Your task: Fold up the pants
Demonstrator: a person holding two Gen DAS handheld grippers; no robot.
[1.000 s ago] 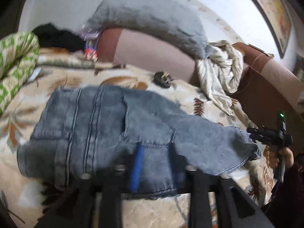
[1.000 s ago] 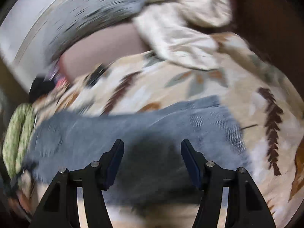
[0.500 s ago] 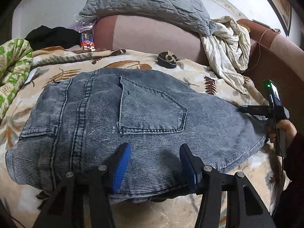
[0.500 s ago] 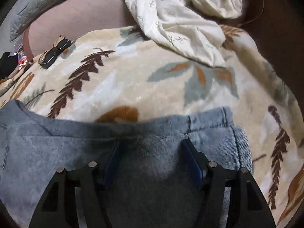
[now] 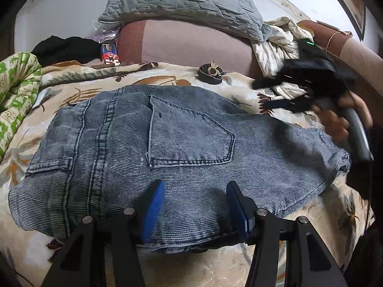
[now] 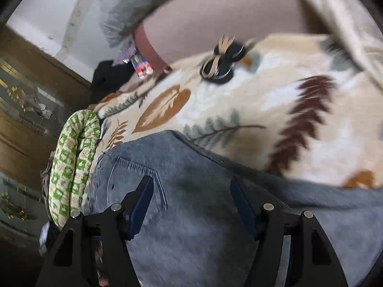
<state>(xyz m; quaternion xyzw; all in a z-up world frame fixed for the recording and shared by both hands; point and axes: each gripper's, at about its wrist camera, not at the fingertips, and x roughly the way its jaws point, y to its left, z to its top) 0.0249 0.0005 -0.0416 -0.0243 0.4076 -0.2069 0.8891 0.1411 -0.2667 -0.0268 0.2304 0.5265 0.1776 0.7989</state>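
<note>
Containers: none visible | Writing: packet (image 5: 109,52) at 11 o'clock, illegible | pants (image 5: 167,162) folded on bed (image 5: 203,270) | left gripper (image 5: 195,205) fingers spread, empty | right gripper (image 6: 191,205) fingers spread, empty

We find no text that we can read with any certainty. The only printed thing is a small red, white and blue packet (image 5: 109,53) at the far left of the bed, against the headboard (its markings look like lettering or large digits, but stay too small and blurred to make out).
</note>
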